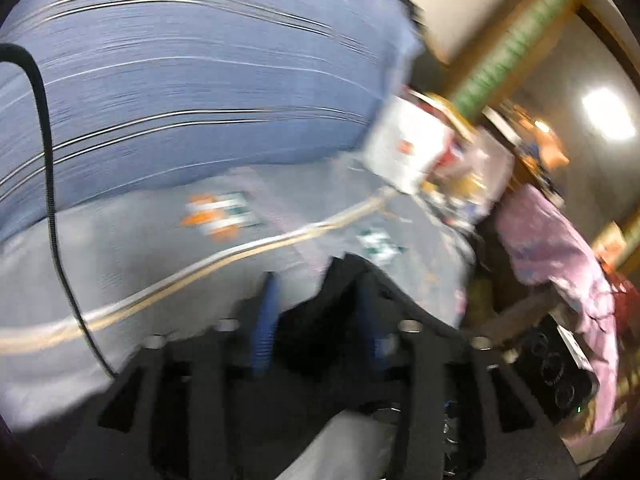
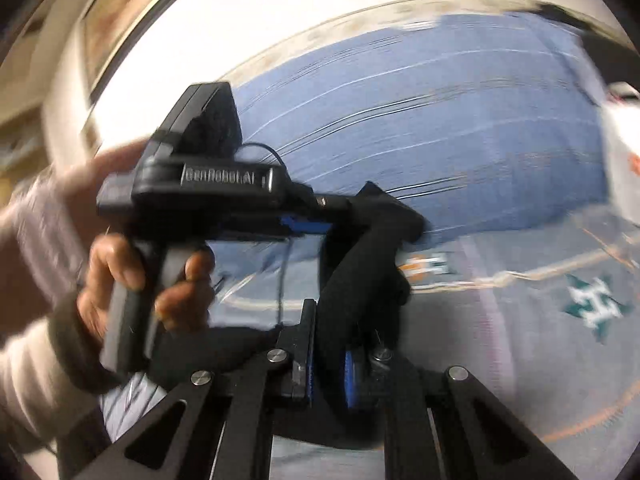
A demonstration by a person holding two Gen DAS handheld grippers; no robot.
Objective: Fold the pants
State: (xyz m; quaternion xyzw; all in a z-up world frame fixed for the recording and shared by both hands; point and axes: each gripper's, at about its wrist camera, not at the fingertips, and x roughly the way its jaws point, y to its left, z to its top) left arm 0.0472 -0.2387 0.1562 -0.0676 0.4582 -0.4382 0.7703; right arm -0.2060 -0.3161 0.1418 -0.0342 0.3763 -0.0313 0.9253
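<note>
Both grippers pinching black pants, held up over the bed.

Black pants [image 2: 360, 276] hang as a band of dark fabric between the two tools, above a grey printed sheet [image 1: 132, 264] with a blue striped blanket [image 1: 192, 80] lying farther back. Right gripper [image 2: 330, 376] has its blue pads pressed onto the cloth near its base. Left gripper [image 1: 316, 320] also has black fabric bunched between its blue pads, so it is clamped on the pants; in the right view the left hand [image 2: 132, 280] grips its handle. Pink cloth [image 1: 560, 256] drapes over something at far right, and a white box [image 1: 408, 140] sits past the bed edge. Heavy motion blur everywhere.
</note>
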